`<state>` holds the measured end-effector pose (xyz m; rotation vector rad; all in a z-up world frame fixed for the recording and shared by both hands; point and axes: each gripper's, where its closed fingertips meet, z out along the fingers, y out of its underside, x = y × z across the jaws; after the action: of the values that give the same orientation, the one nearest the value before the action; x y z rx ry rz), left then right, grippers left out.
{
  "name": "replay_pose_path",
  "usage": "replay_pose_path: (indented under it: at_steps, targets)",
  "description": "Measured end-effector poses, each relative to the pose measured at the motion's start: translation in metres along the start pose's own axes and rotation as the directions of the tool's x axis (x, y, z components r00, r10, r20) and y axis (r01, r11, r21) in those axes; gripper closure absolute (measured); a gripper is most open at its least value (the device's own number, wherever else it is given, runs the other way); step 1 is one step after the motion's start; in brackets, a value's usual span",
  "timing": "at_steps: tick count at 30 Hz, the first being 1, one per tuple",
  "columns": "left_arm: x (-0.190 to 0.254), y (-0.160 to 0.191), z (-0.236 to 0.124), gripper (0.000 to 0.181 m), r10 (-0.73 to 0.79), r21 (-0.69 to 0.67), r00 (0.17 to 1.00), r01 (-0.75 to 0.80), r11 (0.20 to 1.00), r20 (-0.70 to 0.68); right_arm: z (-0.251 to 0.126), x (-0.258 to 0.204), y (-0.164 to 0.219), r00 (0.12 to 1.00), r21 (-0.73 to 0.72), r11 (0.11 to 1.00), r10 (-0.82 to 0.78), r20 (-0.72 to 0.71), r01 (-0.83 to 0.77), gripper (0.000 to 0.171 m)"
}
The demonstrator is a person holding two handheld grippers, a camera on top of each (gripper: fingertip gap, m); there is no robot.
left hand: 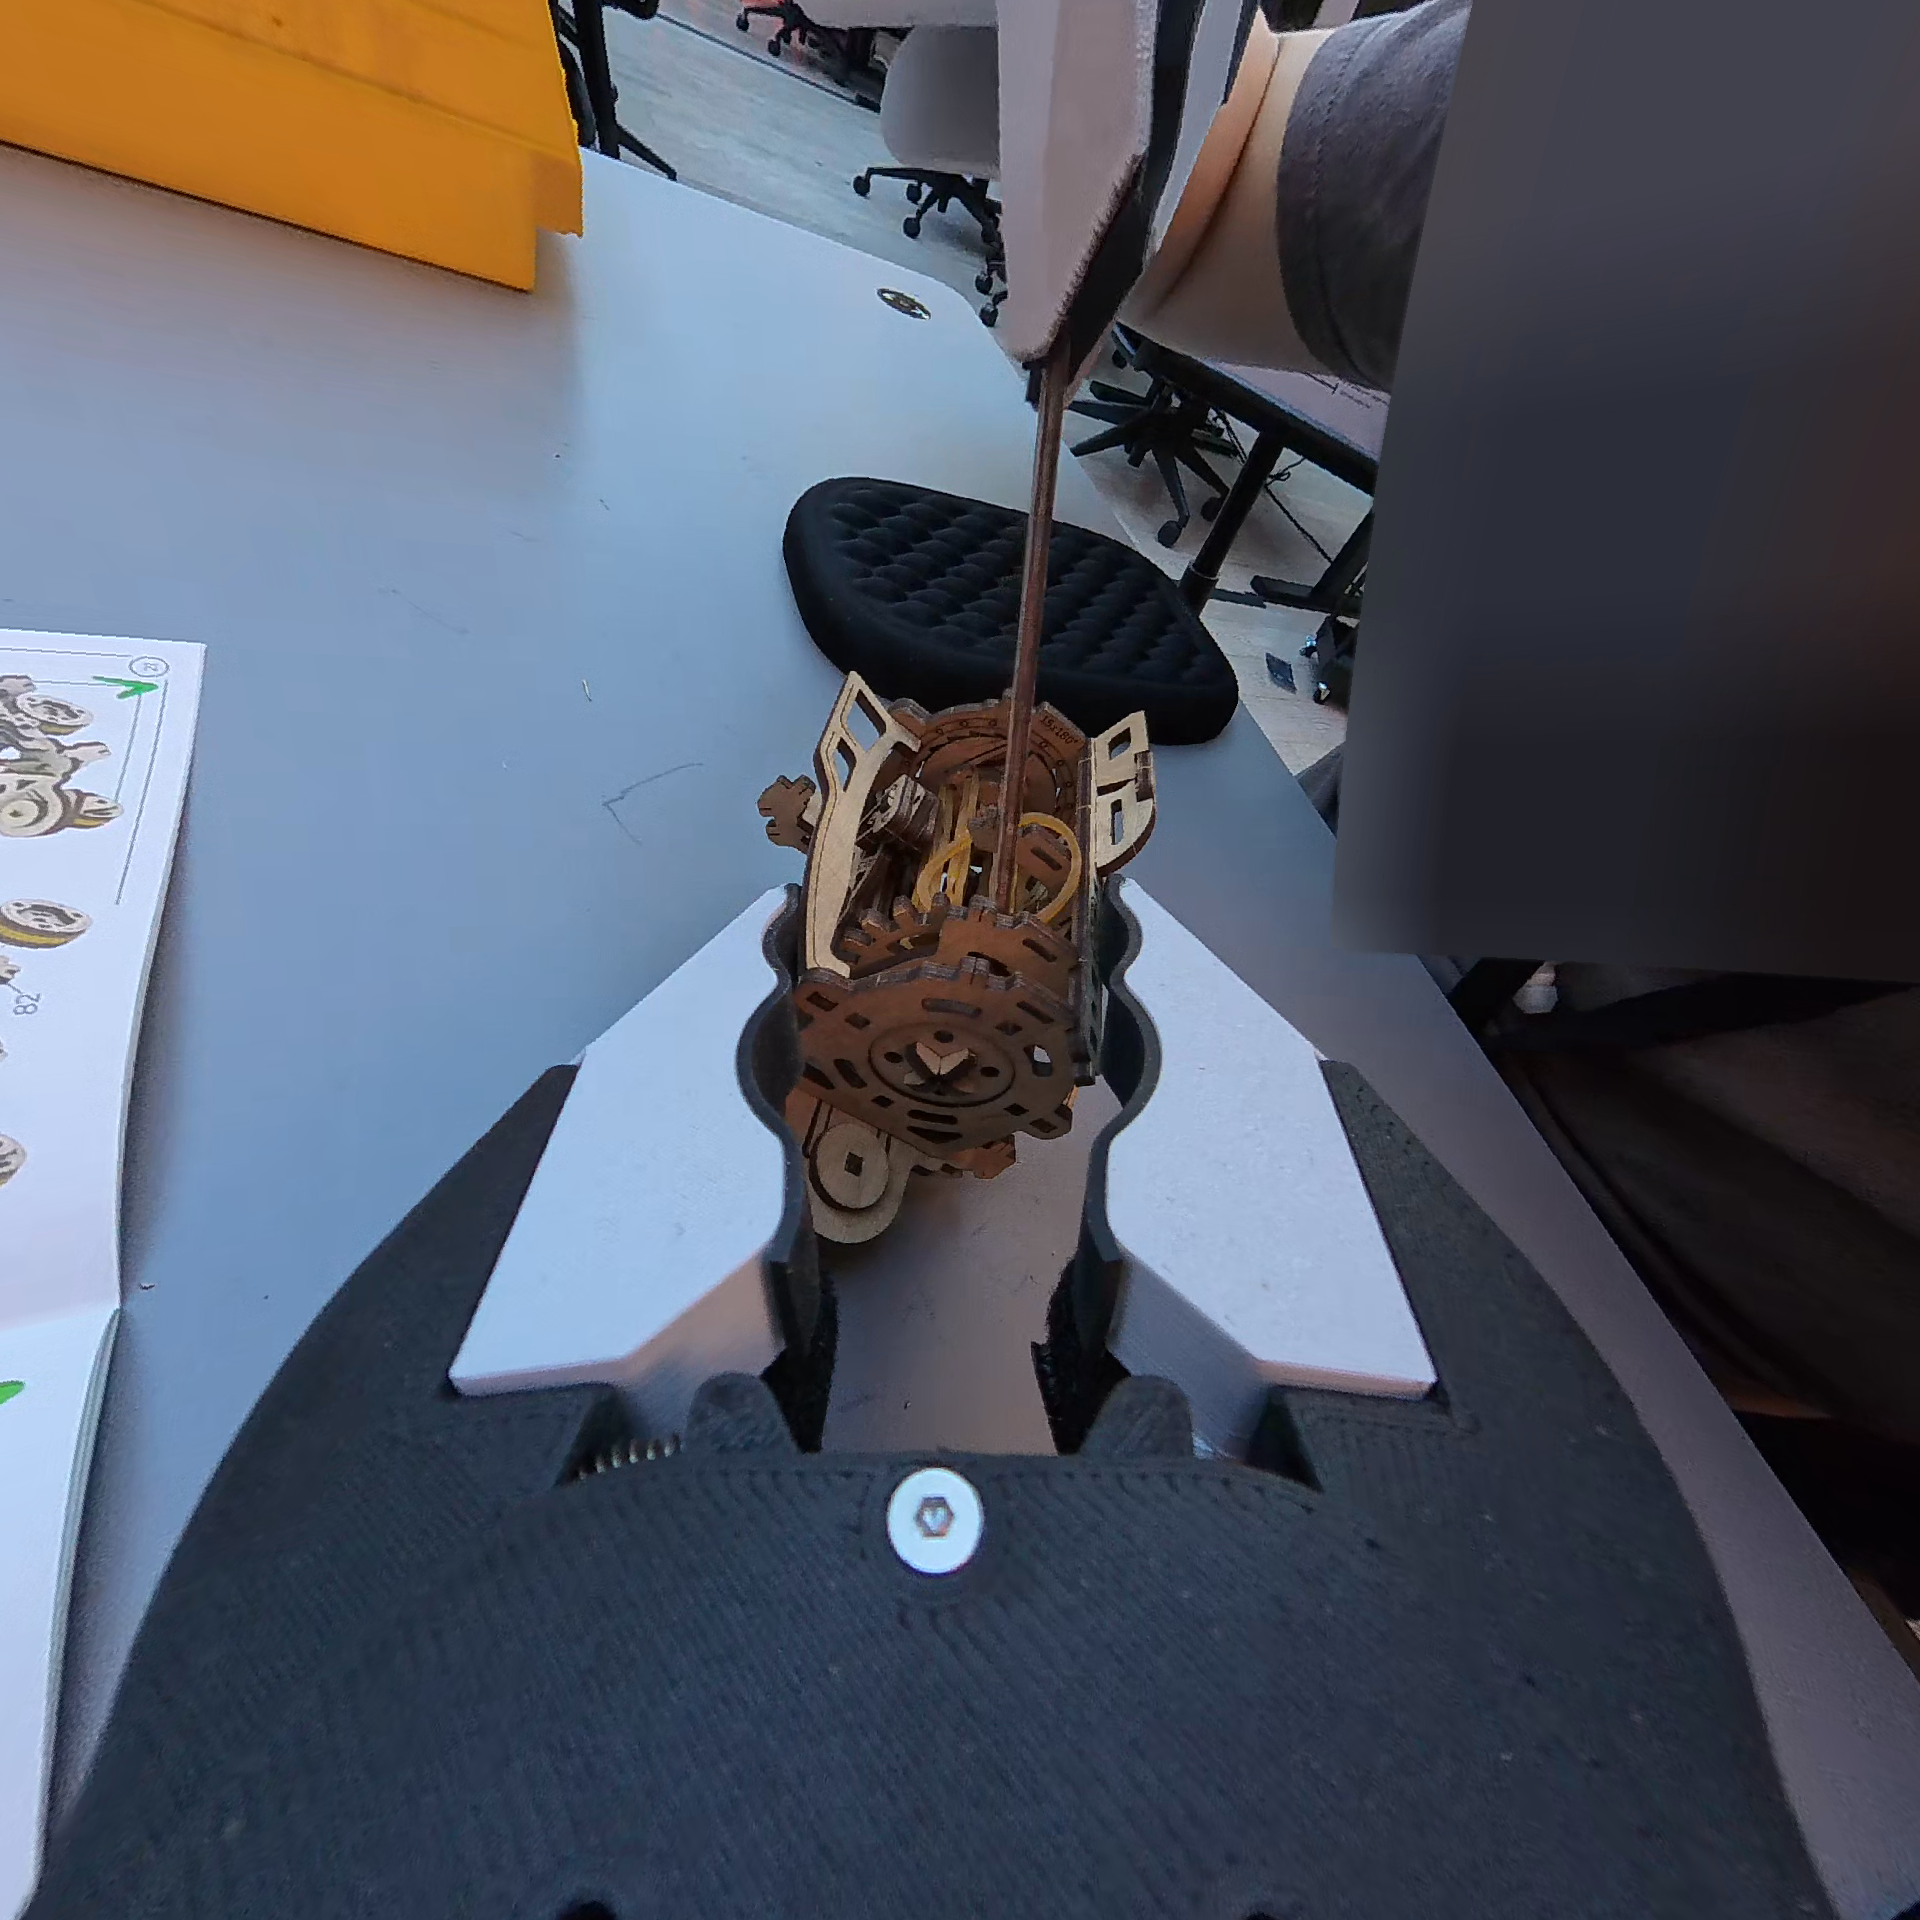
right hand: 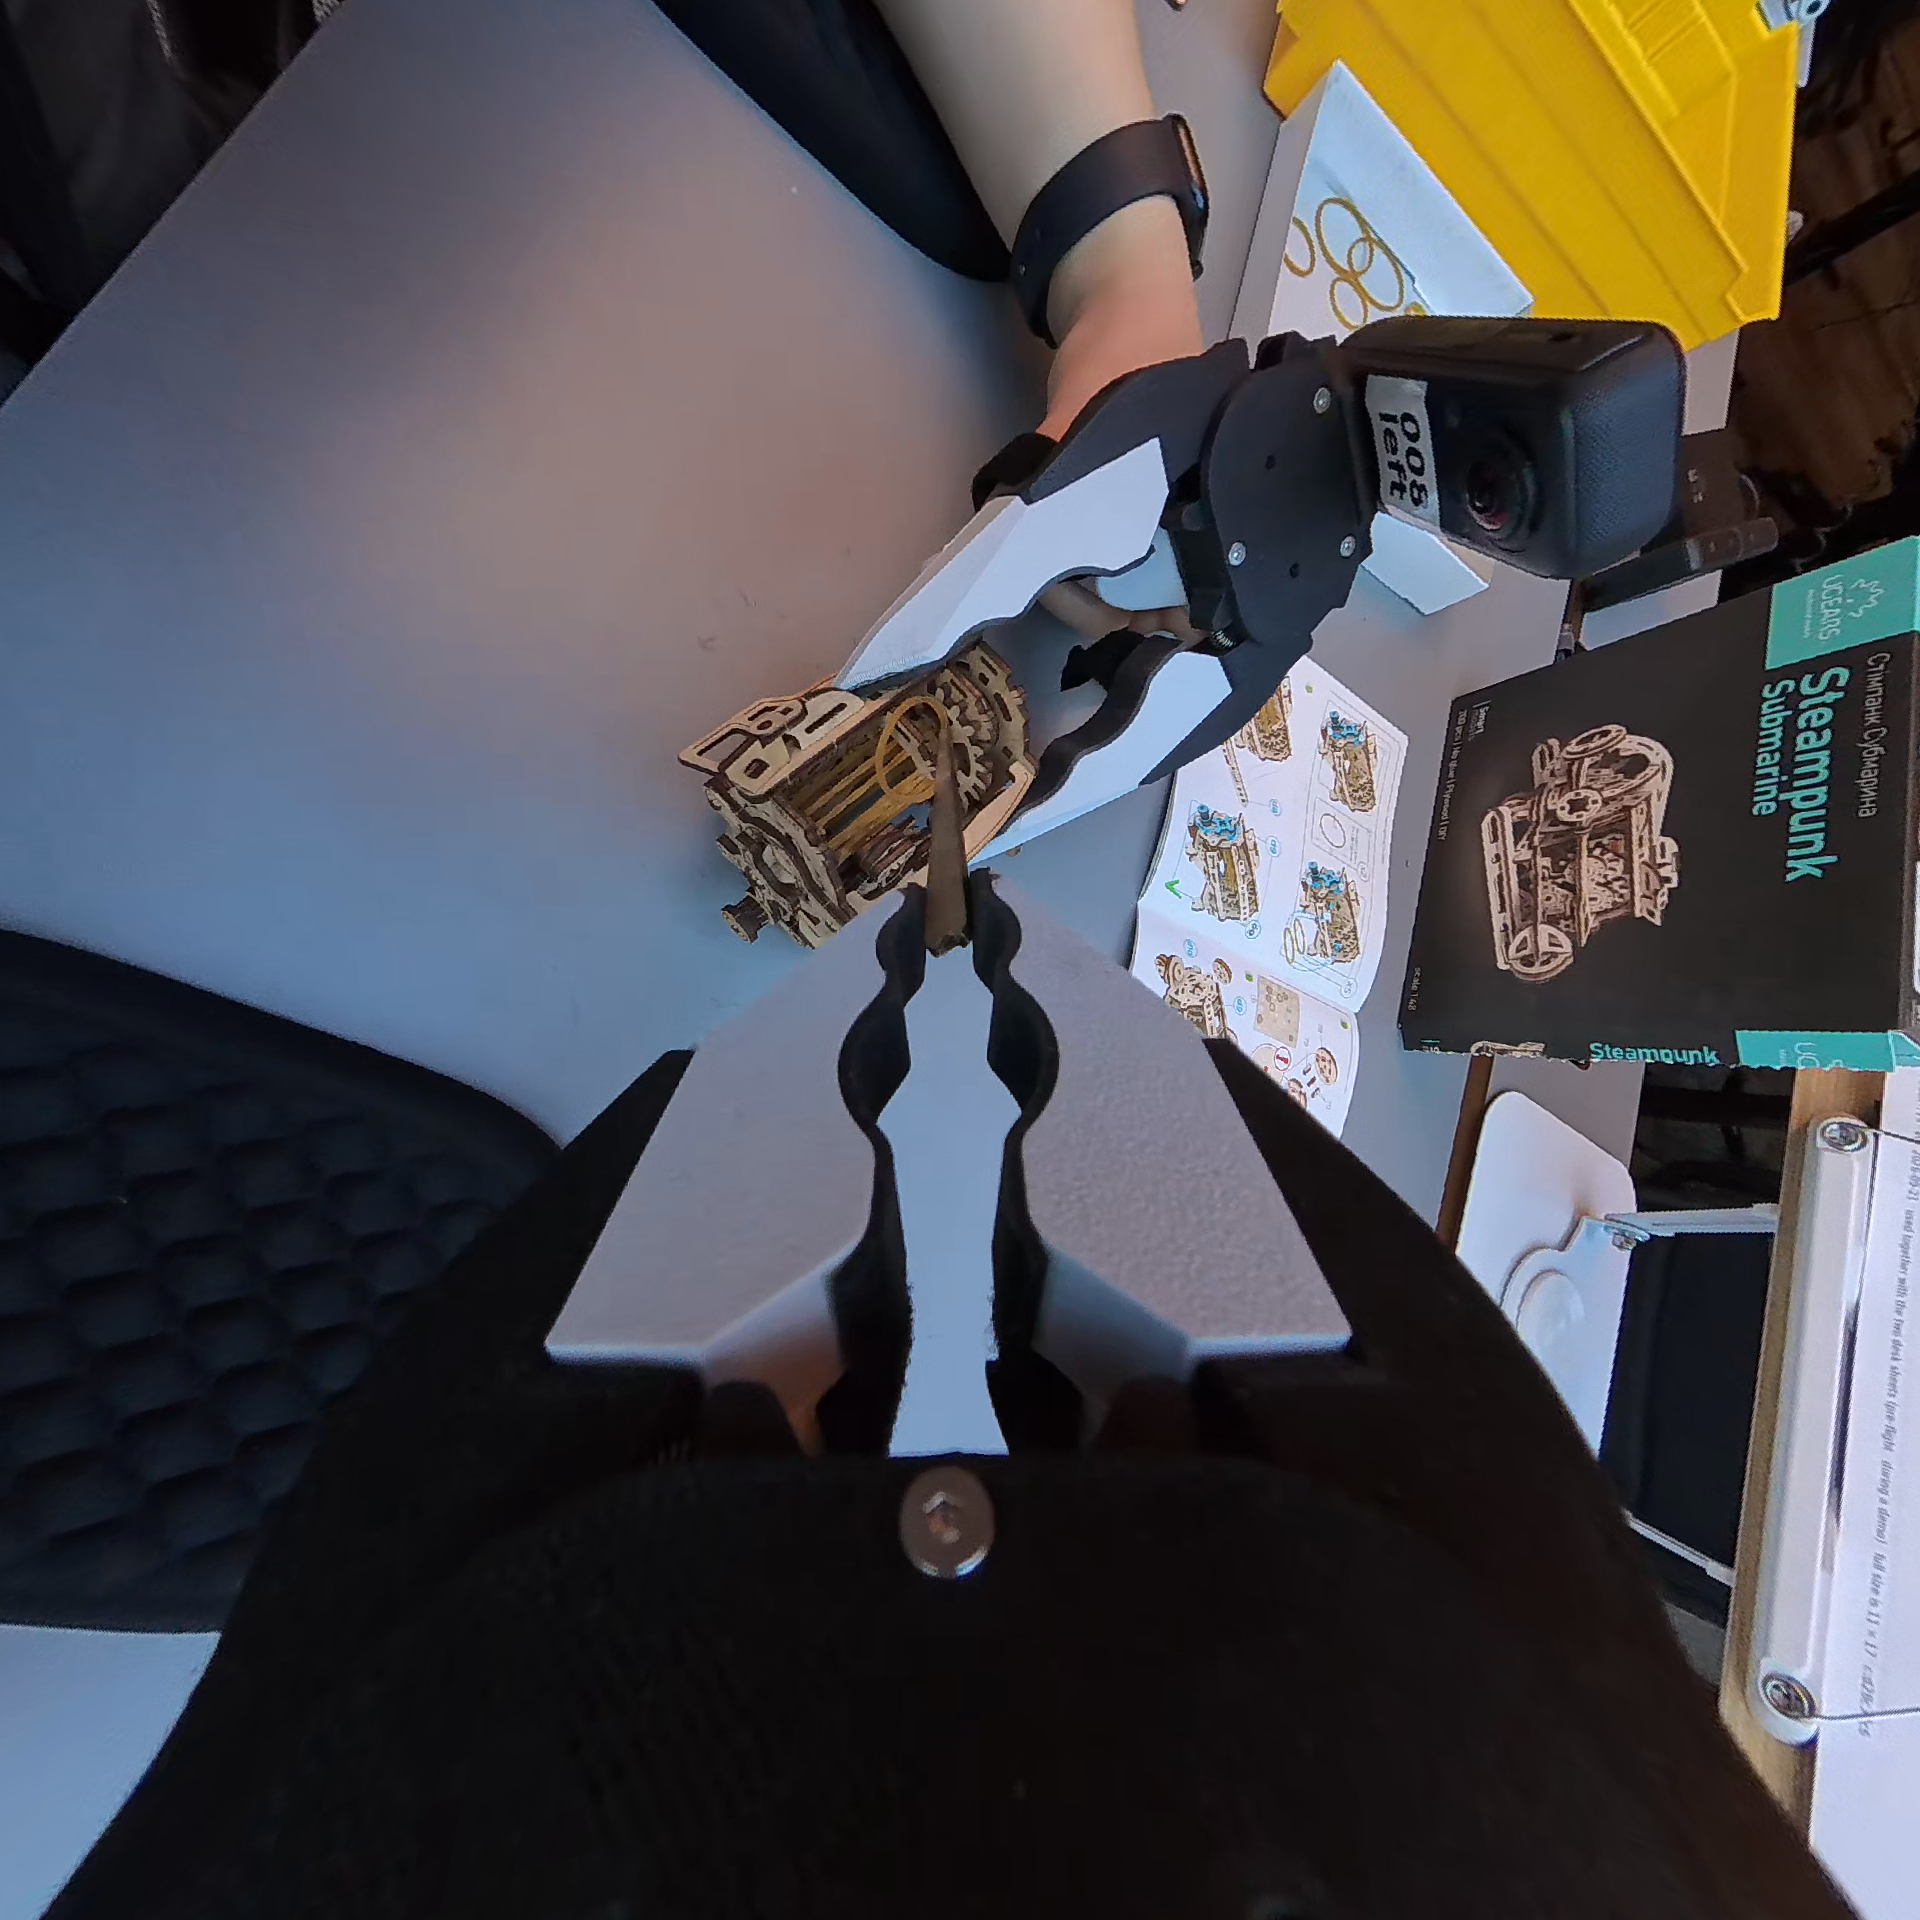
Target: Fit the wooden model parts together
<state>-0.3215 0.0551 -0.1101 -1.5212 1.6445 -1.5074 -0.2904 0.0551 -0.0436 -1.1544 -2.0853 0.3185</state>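
Left fingers (left hand: 800,1049): pressed against both sides of the wooden model (left hand: 951,956), which is pinched between them at its geared end; the left gripper (right hand: 940,764) is also seen from above in the right wrist view.
Right fingers (right hand: 992,940): closed on the upper end of a thin wooden stick (right hand: 948,852), which is pinched at the very tips; the right gripper (left hand: 1055,348) is seen at the top of the left wrist view.
Wooden model (right hand: 842,795): rested on the grey counter (left hand: 416,499), near its edge, laid on its side, with yellow rubber bands (left hand: 1039,862) looped inside its frame.
Wooden stick (left hand: 1029,665): held nearly upright, its lower end lowered into the open middle of the model, among the rubber bands.
Instruction booklet (right hand: 1262,883): laid open on the counter beside the left gripper.
Model box (right hand: 1662,852): dark, placed just beyond the booklet.
Black cushion (left hand: 997,603): seen past the counter's edge, behind the model.
Yellow bin (left hand: 312,125): placed at the far side of the counter.
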Motion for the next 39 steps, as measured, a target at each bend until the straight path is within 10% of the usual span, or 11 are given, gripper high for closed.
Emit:
replay_pose_path:
  at_steps: [1,39]
  targets:
    - [0.0,0.0,0.0,0.126,0.0,0.0,1.0,0.0,1.0,0.0,-0.0002,0.0,-0.0003,1.0,0.001,1.0,0.0,0.0,0.0,0.163]
    - [0.0002,-0.0002,-0.0002,0.126,0.004,0.0,1.0,-0.004,1.0,0.001,0.0042,0.0008,-0.0044,1.0,-0.022,0.999,-0.027,0.001,0.027,0.163]
